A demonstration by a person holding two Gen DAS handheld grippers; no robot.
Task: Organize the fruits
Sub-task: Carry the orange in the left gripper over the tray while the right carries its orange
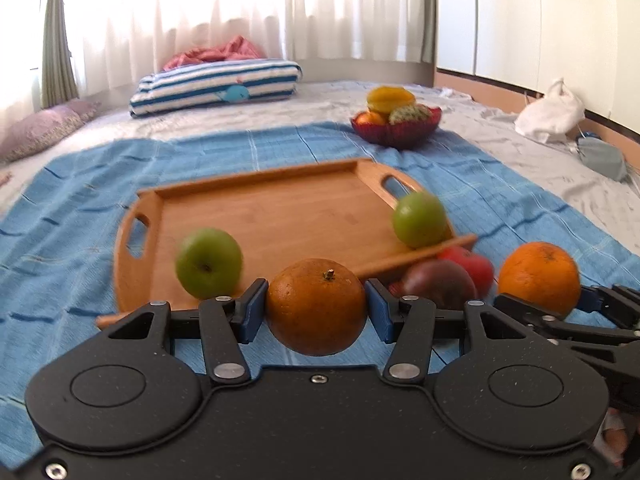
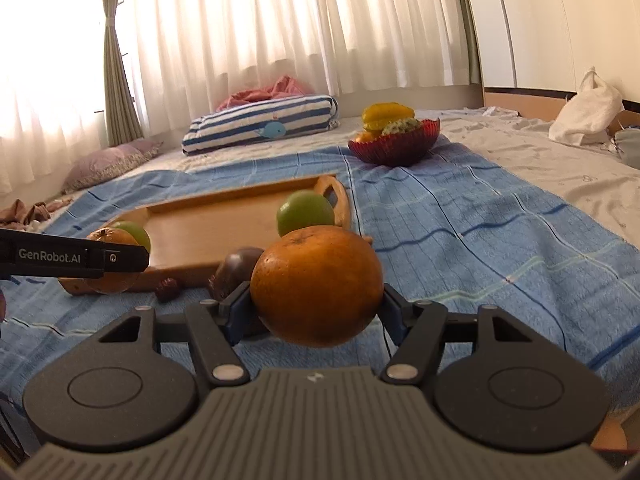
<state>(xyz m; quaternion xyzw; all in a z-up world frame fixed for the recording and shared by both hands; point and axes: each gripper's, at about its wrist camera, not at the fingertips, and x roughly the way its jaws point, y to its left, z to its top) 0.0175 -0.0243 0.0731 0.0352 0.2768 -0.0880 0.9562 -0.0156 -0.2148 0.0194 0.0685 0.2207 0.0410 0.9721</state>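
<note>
In the left wrist view, the left gripper (image 1: 316,306) sat at the lower middle of the frame, its blue pads pressed against both sides of an orange (image 1: 316,306), which it held clear of the blue cloth (image 1: 80,216). Behind it lay the wooden tray (image 1: 272,216), with one green apple (image 1: 209,263) at its near left edge and a second green apple (image 1: 419,220) at its right side (both somewhat blurred). Just right of the held orange, a dark purple fruit (image 1: 440,285) and a red fruit (image 1: 472,266) lay on the cloth beside the tray's near rim.

In the right wrist view, the right gripper (image 2: 316,304) clamped a second orange (image 2: 316,286) at the middle of the frame, pads against both flanks. A red bowl (image 2: 394,148) of mixed fruit stood on the cloth at the upper right of centre, well beyond the tray. A striped pillow (image 2: 260,124) lay farther back, below the white curtains (image 2: 280,20).
</note>
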